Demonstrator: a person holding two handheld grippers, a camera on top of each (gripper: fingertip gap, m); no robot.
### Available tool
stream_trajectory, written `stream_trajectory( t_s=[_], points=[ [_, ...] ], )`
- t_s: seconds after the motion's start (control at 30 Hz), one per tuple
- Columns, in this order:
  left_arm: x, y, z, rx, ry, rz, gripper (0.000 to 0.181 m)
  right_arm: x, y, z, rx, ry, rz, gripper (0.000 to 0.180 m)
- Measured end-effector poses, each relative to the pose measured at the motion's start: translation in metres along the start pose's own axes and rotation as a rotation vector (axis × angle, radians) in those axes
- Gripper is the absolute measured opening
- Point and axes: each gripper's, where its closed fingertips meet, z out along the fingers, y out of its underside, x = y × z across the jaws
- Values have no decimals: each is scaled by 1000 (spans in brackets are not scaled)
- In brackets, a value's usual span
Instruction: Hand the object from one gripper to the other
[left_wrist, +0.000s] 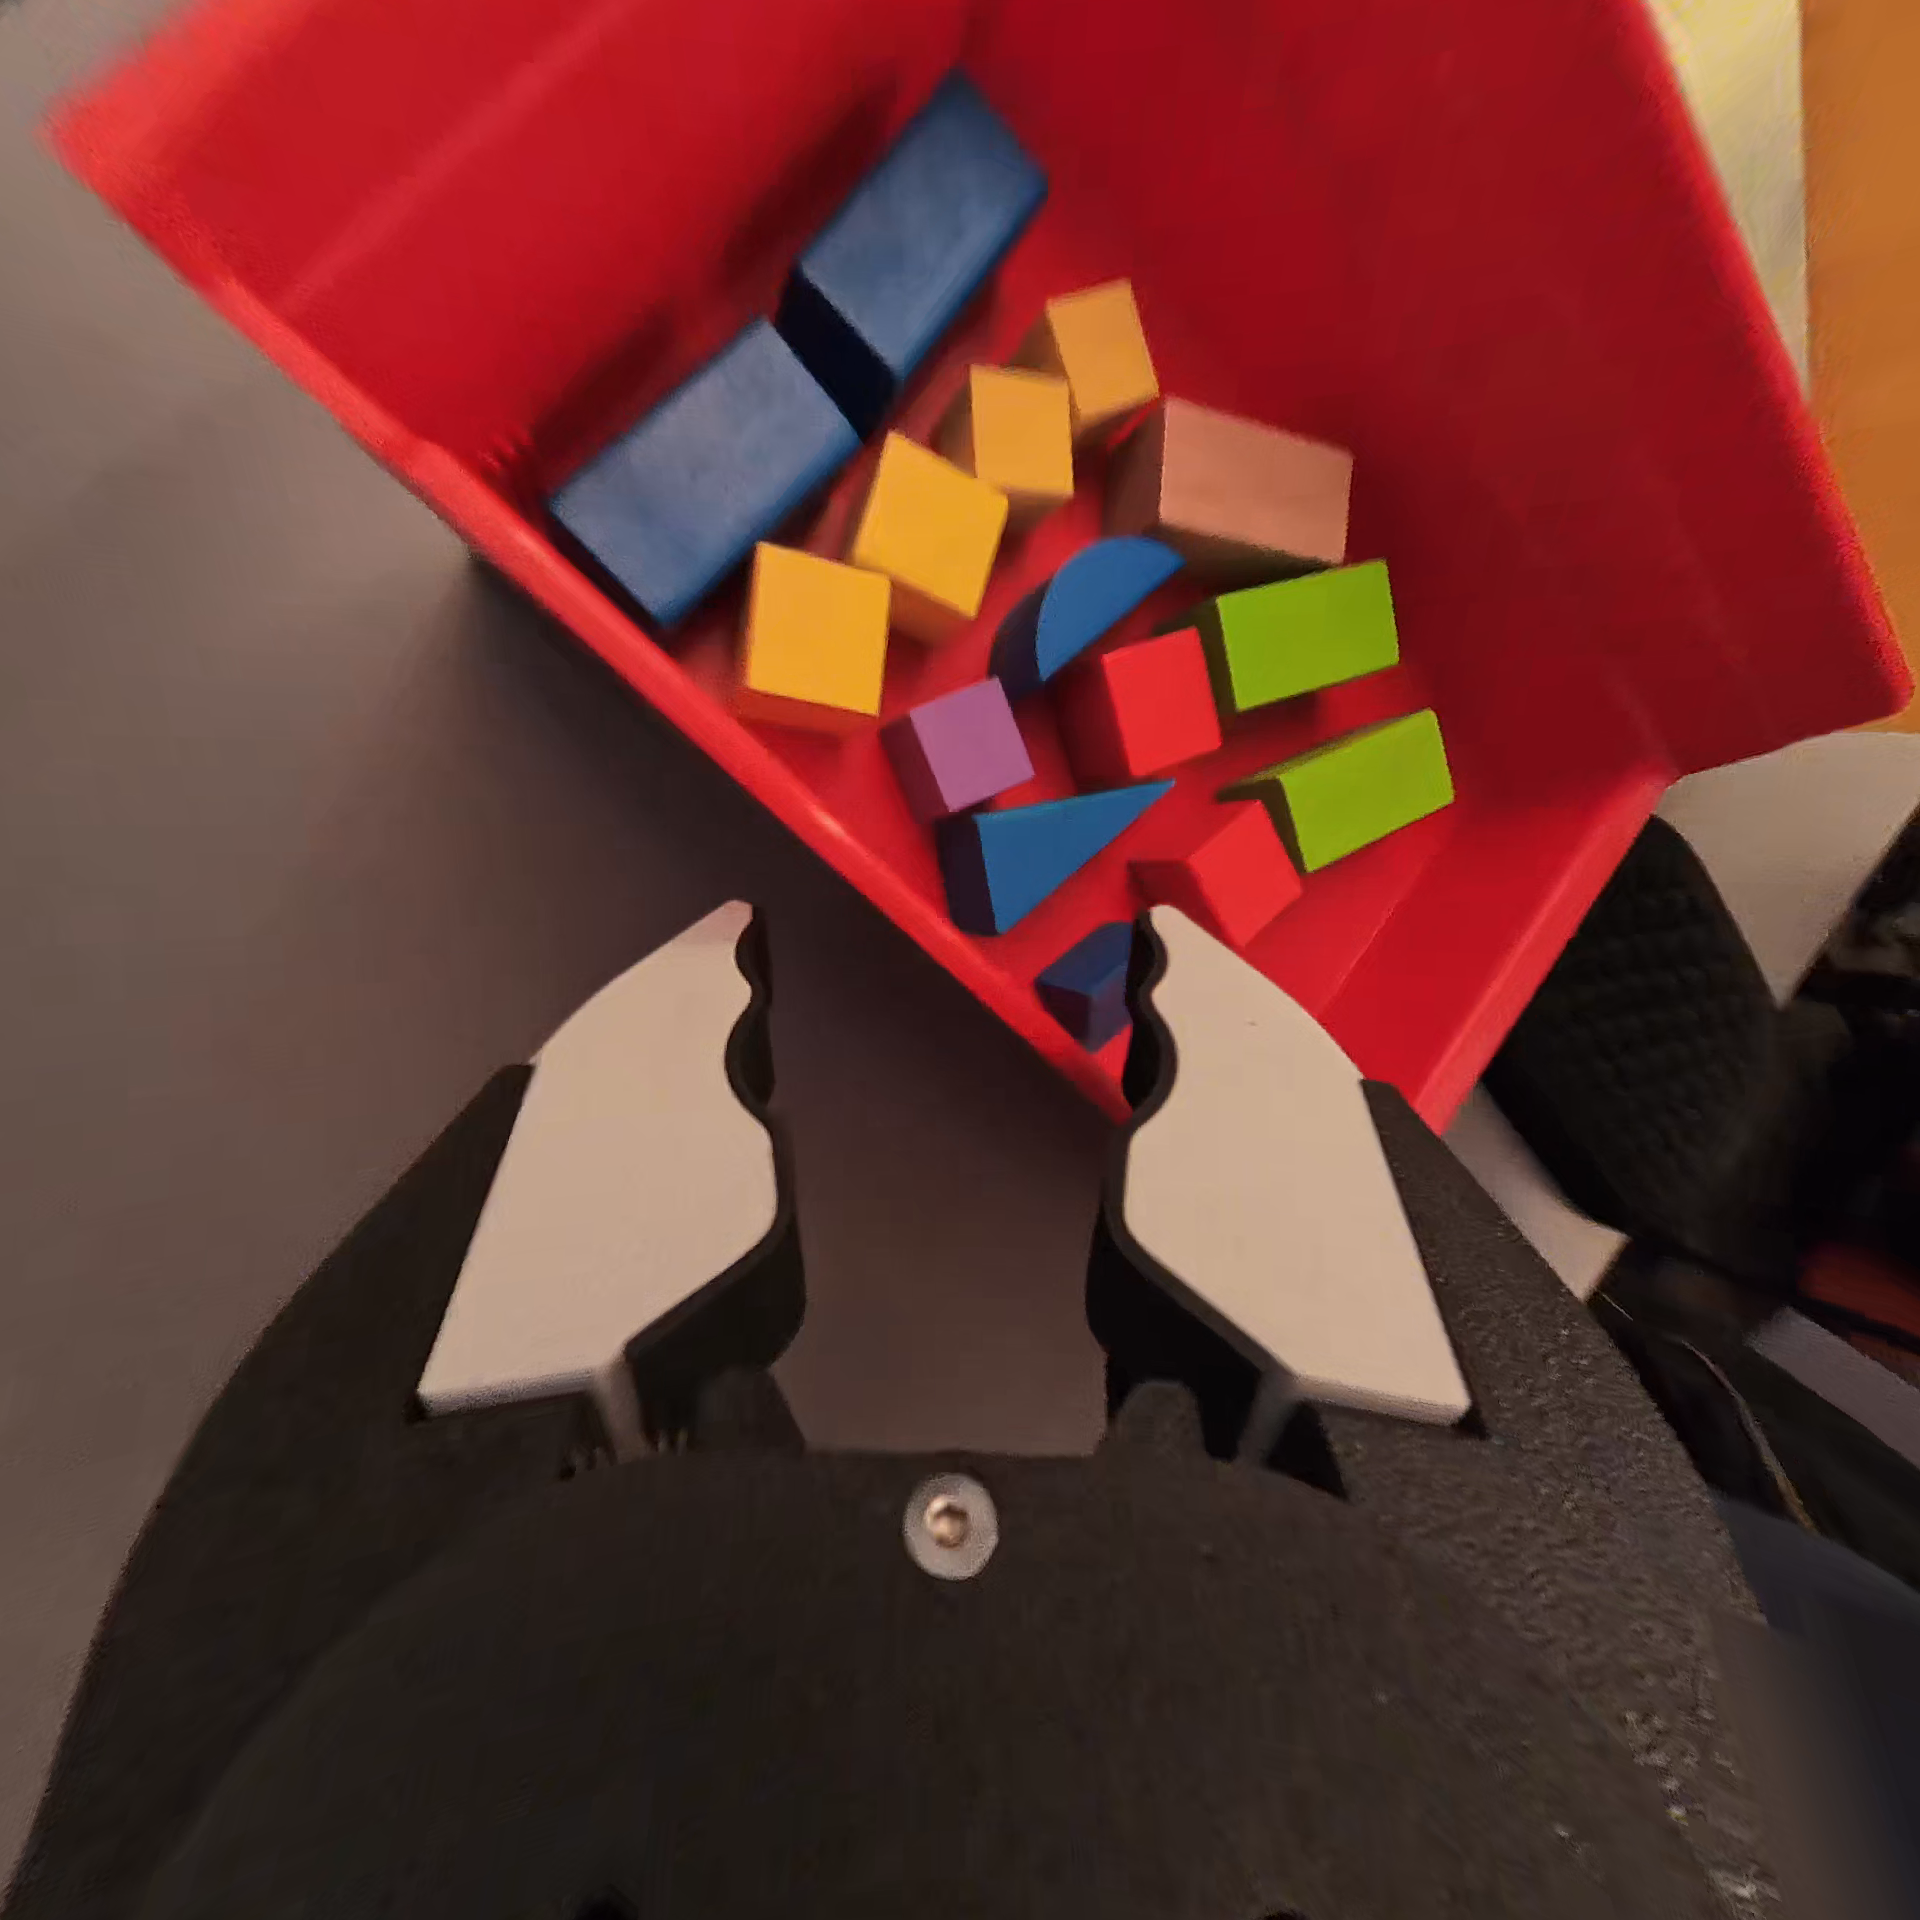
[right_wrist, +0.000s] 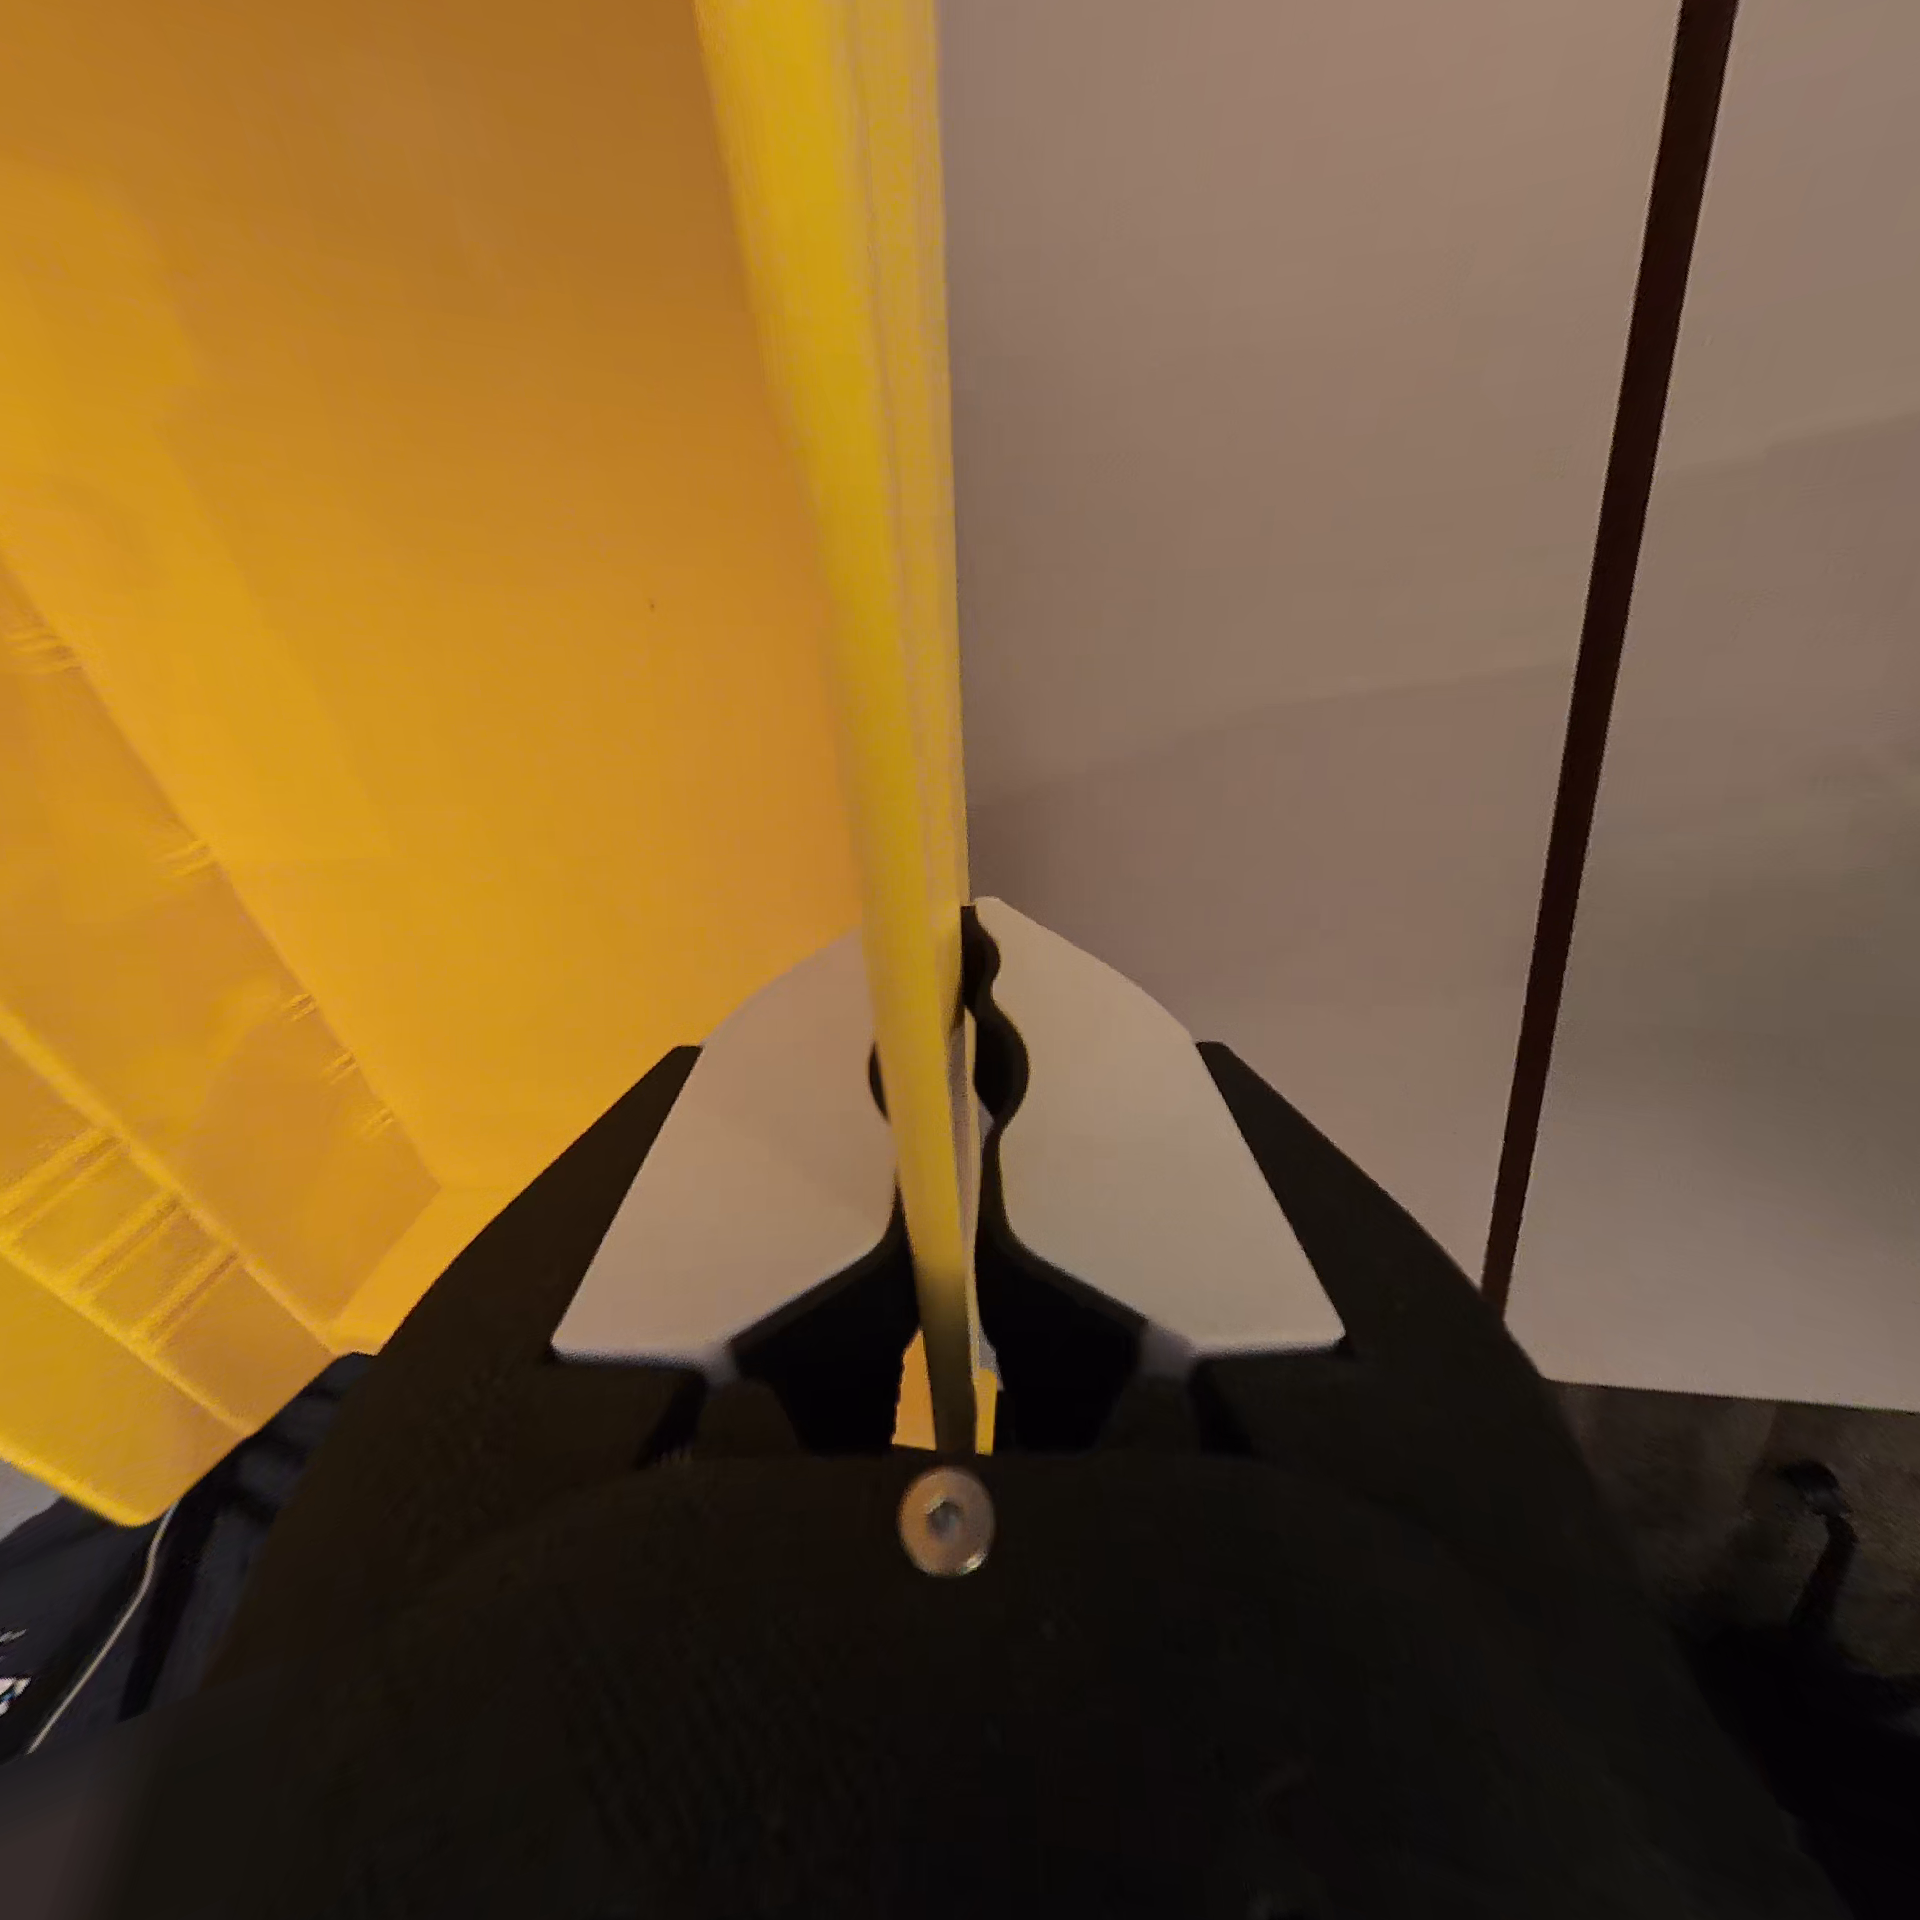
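Left wrist view: left gripper (left_wrist: 951, 925) spread apart, empty, above grey table (left_wrist: 260, 831); red bin (left_wrist: 1507, 343) of coloured blocks (left_wrist: 930, 535) ahead, one dark blue block half hidden behind a fingertip, far edges blurred.

Right wrist view: right gripper (right_wrist: 961, 935) clamped on yellow bin (right_wrist: 416, 623) wall, bin cut off at frame edges; pale wall (right_wrist: 1299, 520) behind.

black textured gripper (left_wrist: 948, 914) bodies w/ pale grey fingers (left_wrist: 623, 1164), silver centre screw (left_wrist: 948, 1525)
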Motion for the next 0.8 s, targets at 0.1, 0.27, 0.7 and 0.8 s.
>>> stream_trajectory(
  t_s=[0.1,0.27,0.7,0.8],
  points=[
    [13,6,13,-107,47,-44,59,5,3,12,-11,-17,-8,5],
    [12,13,17,-230,-23,-37,62,7,9,26,-57,-42,10,6],
    [-13,17,14,-435,32,-247,20,-17,10,48,-105,-71,10,5],
    [-28,18,6,-405,61,-253,17,-31,6,52,-112,-68,-26,5]
  ],
)
